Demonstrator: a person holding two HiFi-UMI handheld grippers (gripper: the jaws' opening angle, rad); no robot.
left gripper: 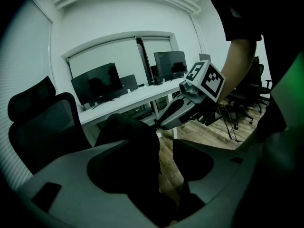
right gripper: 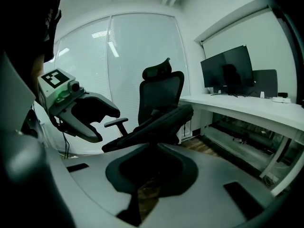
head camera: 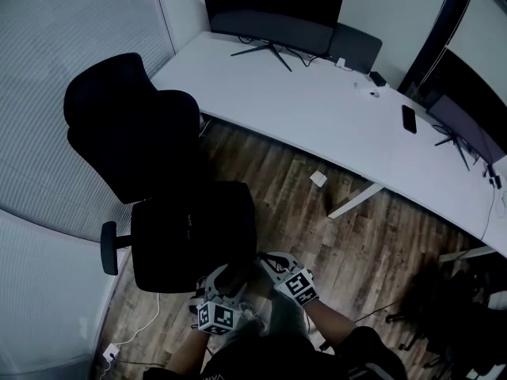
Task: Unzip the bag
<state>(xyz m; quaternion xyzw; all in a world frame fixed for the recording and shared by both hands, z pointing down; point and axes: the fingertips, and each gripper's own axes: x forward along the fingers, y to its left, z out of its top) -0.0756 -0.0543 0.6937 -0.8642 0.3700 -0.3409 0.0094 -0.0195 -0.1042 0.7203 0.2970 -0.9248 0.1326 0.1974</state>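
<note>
The black bag (head camera: 194,236) lies on the seat of the black chair (head camera: 127,125), right in front of you. Both of your grippers are at the bag's near edge, just beside each other.

Your right gripper (head camera: 268,261) has its jaws pinched together on the dark bag. It is too dark to see the zip there.

Your left gripper (head camera: 225,275) has its jaws a little apart. In the left gripper view the bag sits against one jaw, and you can see a strip of the wooden floor (head camera: 356,236) between the bag and the other jaw. So these jaws are not squeezing the bag.

Behind the chair is a long white worktop (head camera: 317,109). A big dark screen (head camera: 269,10) stands on it by the wall, and a phone (head camera: 409,119) lies farther along.
</note>
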